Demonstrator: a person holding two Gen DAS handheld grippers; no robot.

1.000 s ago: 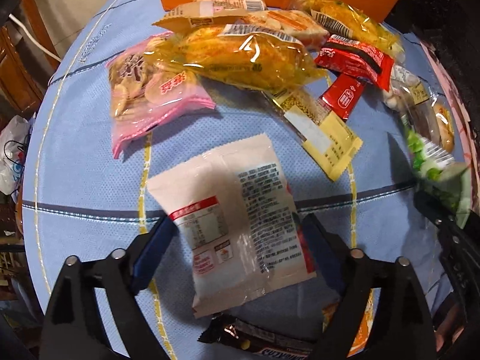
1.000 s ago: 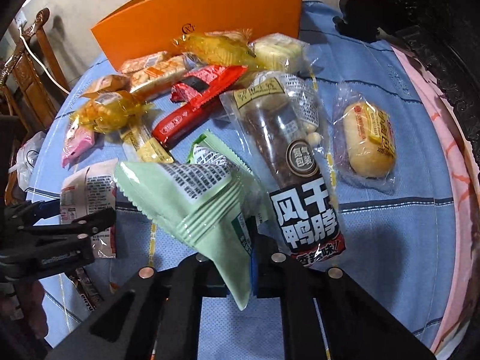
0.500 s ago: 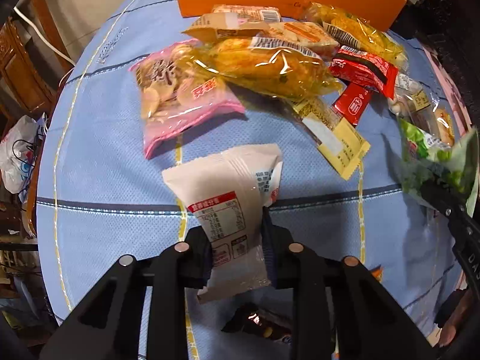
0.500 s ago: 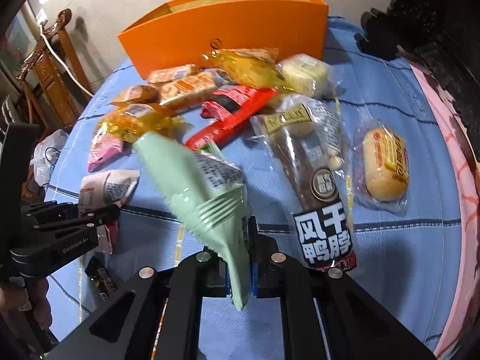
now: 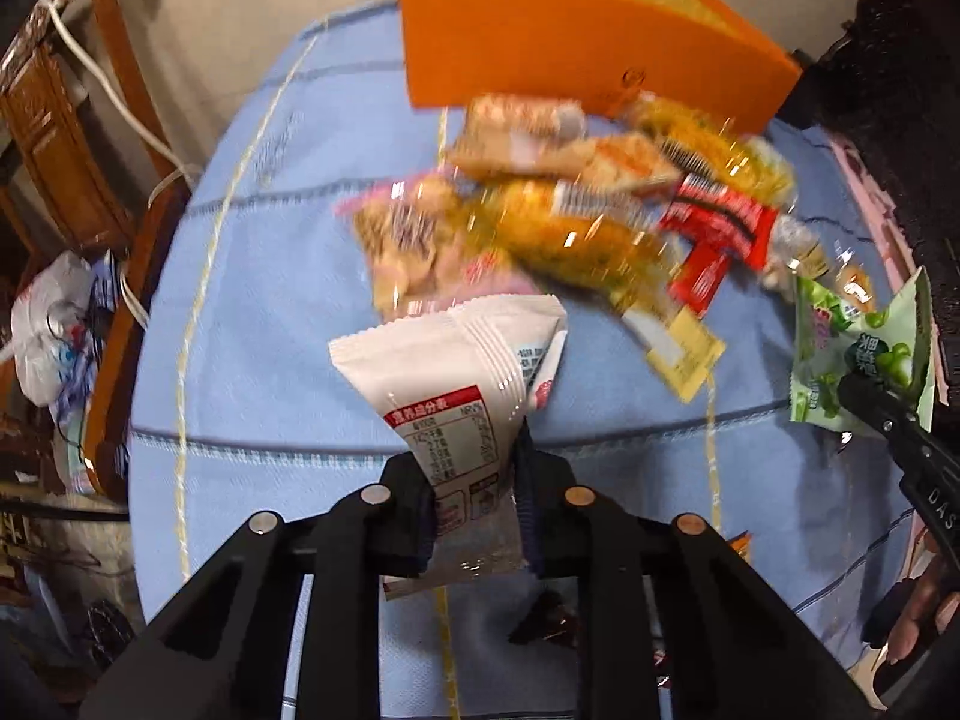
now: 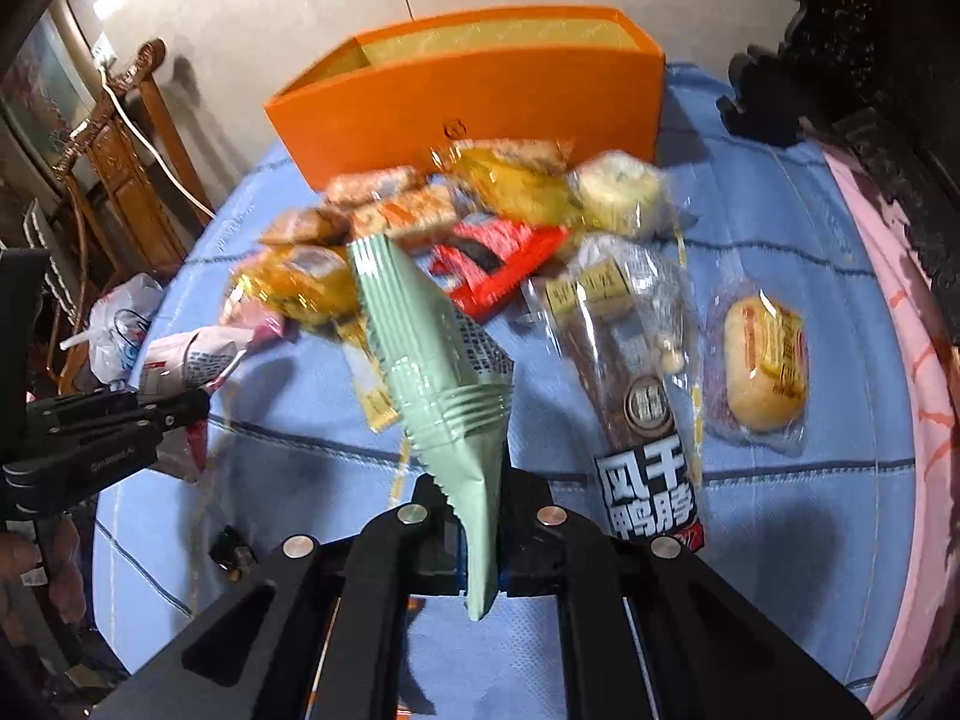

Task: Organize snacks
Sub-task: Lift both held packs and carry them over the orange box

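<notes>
My left gripper (image 5: 474,504) is shut on a white snack packet (image 5: 456,384) with a red nutrition label and holds it above the blue tablecloth (image 5: 270,360). My right gripper (image 6: 480,534) is shut on a pale green snack packet (image 6: 438,372), also lifted; this packet shows at the right of the left wrist view (image 5: 858,354). An open orange box (image 6: 474,102) stands at the far side of the table, also in the left wrist view (image 5: 576,54). A pile of snack packets (image 6: 456,222) lies in front of it.
A long dark duck-neck packet (image 6: 636,396) and a wrapped bun (image 6: 762,366) lie right of the green packet. A small dark wrapper (image 5: 546,624) lies on the cloth below my left gripper. Wooden chairs (image 6: 120,162) and a plastic bag (image 5: 54,324) stand left of the table.
My left gripper closed on the white packet and lifted it off the cloth. Both grippers rose with their packets and moved towards the orange box.
</notes>
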